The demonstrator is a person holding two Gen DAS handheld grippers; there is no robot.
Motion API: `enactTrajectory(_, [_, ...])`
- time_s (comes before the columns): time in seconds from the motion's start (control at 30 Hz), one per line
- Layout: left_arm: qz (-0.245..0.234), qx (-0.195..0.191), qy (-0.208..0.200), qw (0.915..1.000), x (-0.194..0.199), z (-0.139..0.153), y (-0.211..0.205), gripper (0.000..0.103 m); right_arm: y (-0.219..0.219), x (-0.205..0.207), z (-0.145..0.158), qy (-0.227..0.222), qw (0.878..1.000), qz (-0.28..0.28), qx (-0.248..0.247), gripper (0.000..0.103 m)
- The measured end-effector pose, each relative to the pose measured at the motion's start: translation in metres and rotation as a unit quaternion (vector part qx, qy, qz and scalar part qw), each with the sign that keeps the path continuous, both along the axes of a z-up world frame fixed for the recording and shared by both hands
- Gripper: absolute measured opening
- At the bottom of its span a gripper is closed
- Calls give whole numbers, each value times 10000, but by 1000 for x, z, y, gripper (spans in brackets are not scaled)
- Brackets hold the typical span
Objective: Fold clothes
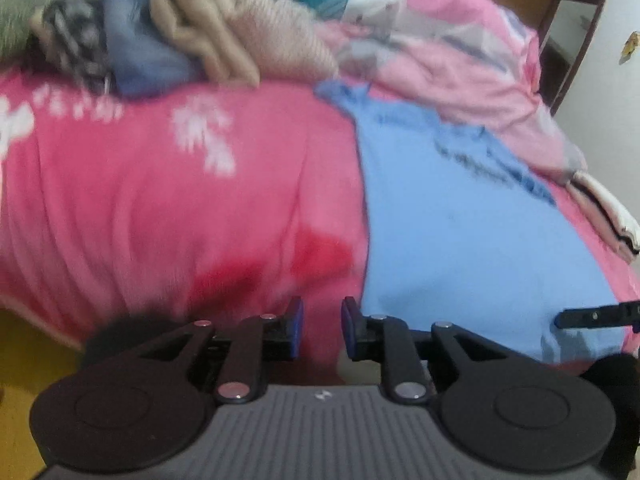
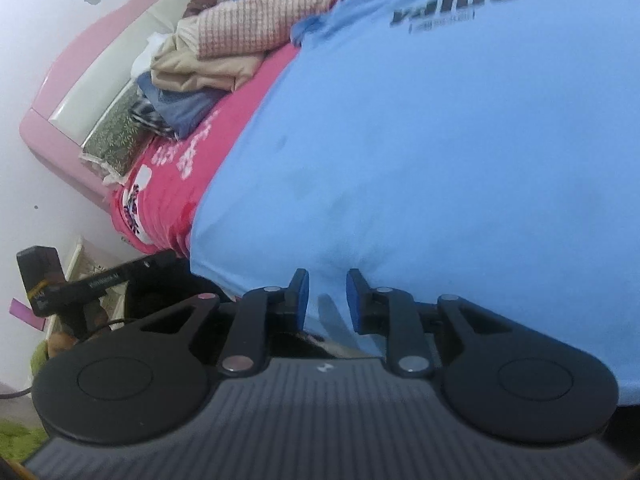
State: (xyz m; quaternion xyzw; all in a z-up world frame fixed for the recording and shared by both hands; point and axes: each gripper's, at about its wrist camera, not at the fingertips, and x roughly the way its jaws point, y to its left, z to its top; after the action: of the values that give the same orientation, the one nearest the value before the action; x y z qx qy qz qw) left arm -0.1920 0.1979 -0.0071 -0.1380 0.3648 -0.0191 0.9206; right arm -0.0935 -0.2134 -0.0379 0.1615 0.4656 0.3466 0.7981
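A soft pink flowered blanket [image 1: 160, 200] holds a flat light-blue cotton T-shirt [image 2: 440, 140]; the left gripper [image 1: 322, 328] and right gripper [image 2: 328, 300] gape empty at its near edge.

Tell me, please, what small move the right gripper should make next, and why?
Probably ease the right gripper forward and close on the blue T-shirt hem: its jaws are open, empty, right at the near edge, and the shirt lies spread flat on the pink blanket.
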Motion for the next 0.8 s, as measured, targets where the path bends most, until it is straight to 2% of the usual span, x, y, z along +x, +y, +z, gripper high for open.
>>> enactTrajectory(0.07, [-74,45,-205,9998,15,14,-2,21,-4,6,15,-143,9998,1,135,21])
enactTrajectory(0.2, [-297,-34,-444,9986,60,30,-12,28,-4,27,43,-564,9978,10,352,22])
enactTrajectory(0.37, [-416,-285,-341,9981,137,34,-23,33,10,69,51,-804,9963,-29,314,22])
enactTrajectory(0.47, [-648,-504,-315,9961,176,35,-30,35,17,97,41,-735,9969,-109,263,22])
enactTrajectory(0.6, [-1125,-428,-290,9923,210,30,-59,39,20,132,24,-554,9974,-293,341,22])
enactTrajectory(0.7, [-1303,-419,-104,9905,237,9,-78,39,13,156,8,-373,9968,-559,443,22])
enactTrajectory(0.77, [-1169,-277,52,9927,250,-13,-82,37,-5,171,-5,-143,9944,-930,486,22])
enactTrajectory(0.8, [-1100,-203,131,9936,256,-23,-84,30,-17,177,-11,3,9917,-1183,503,20])
